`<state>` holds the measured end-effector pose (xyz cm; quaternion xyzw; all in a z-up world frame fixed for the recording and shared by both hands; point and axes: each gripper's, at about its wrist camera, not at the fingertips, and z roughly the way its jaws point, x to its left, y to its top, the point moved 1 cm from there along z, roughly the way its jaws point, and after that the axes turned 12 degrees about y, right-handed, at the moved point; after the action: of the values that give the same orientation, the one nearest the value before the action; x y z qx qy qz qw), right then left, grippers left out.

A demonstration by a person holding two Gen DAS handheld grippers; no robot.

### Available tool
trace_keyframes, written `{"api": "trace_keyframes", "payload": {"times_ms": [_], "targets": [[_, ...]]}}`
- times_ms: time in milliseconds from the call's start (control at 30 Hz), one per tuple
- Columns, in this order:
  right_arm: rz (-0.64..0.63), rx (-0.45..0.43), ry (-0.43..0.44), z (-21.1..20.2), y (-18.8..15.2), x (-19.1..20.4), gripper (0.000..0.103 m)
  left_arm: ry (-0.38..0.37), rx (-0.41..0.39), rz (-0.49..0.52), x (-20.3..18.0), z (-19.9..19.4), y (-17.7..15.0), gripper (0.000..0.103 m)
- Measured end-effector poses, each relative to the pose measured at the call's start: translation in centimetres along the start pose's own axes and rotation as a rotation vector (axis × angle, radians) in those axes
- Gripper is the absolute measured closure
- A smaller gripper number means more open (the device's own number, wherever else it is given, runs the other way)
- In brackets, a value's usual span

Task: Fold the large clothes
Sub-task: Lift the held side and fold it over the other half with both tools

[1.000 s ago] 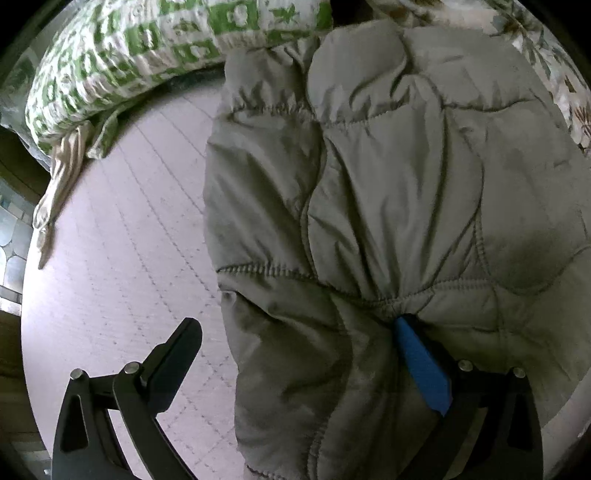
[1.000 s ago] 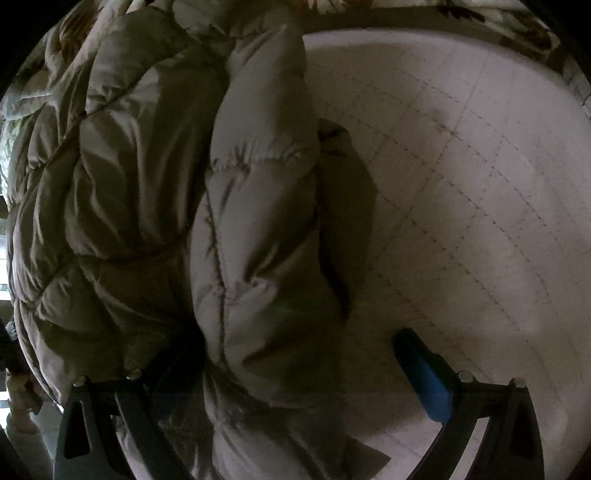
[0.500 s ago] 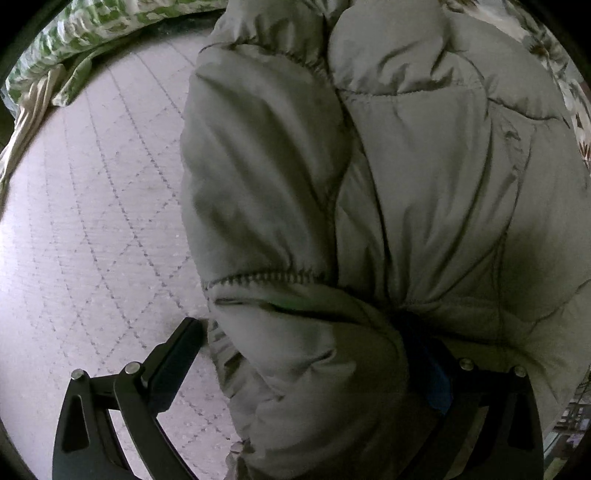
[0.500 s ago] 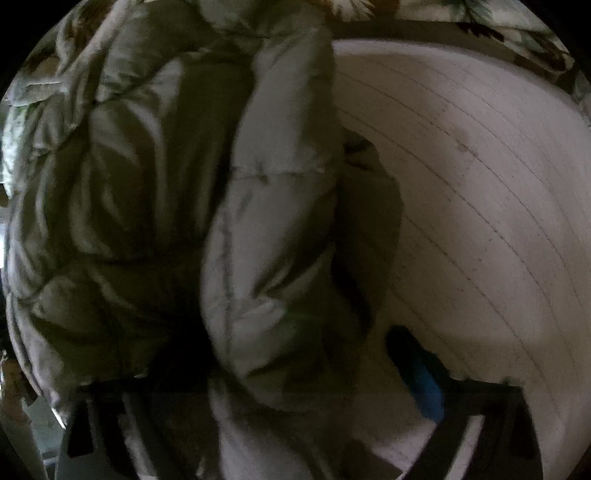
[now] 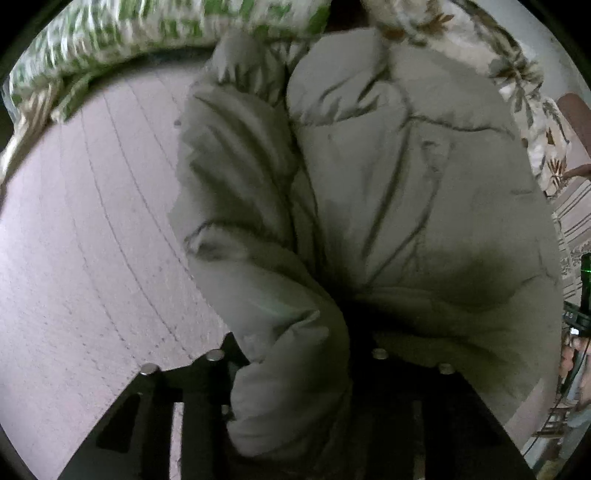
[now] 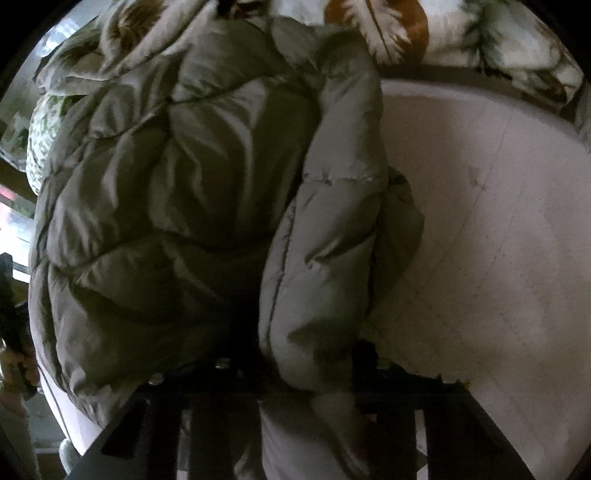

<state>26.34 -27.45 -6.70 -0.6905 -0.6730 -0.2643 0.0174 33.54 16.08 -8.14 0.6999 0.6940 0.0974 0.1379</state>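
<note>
A puffy, quilted grey-green jacket [image 5: 388, 192] lies bunched on a pale quilted bed cover [image 5: 81, 240], with its near edge gathered up toward both cameras. In the left wrist view a thick roll of the jacket's padded edge sits between the 2 black arms of the left claw [image 5: 295, 369], which is closing and pinches that roll; the fabric bulges out on both sides of the grip. In the right wrist view a padded fold of the jacket [image 6: 325, 258], possibly a sleeve, runs down into the right claw [image 6: 295, 373], which is also closing with the fold caught between its 2 fingers. The fingertips of both claws are buried in fabric and shadow. Bare bed cover [image 6: 498, 240] spreads out to the right of the jacket there. Beyond the jacket, at the far side of the bed, lie a green-and-white patterned pillow [image 5: 147, 33] and a leaf-printed bedding piece [image 6: 443, 33]. Both views are blurred.
</note>
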Motion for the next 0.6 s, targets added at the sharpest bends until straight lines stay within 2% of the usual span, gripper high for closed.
{"api": "trace_keyframes", "payload": {"times_ms": [100, 300, 600], "targets": [[-0.016, -0.041, 0.004, -1.1, -0.3, 1.3, 0.073, 0.023, -0.052, 0.005, -0.4, -1.8, 0.1, 0.071], [-0.022, -0.125, 0.036, -4.5, -1.2, 3.5, 0.076, 0.02, -0.144, 0.001, -0.7, -5.8, 0.4, 0.072], [-0.054, -0.212, 0.073, -9.6, -1.6, 6.6, 0.077, 0.02, -0.221, 0.045, -2.2, -11.1, 0.4, 0.073]]}}
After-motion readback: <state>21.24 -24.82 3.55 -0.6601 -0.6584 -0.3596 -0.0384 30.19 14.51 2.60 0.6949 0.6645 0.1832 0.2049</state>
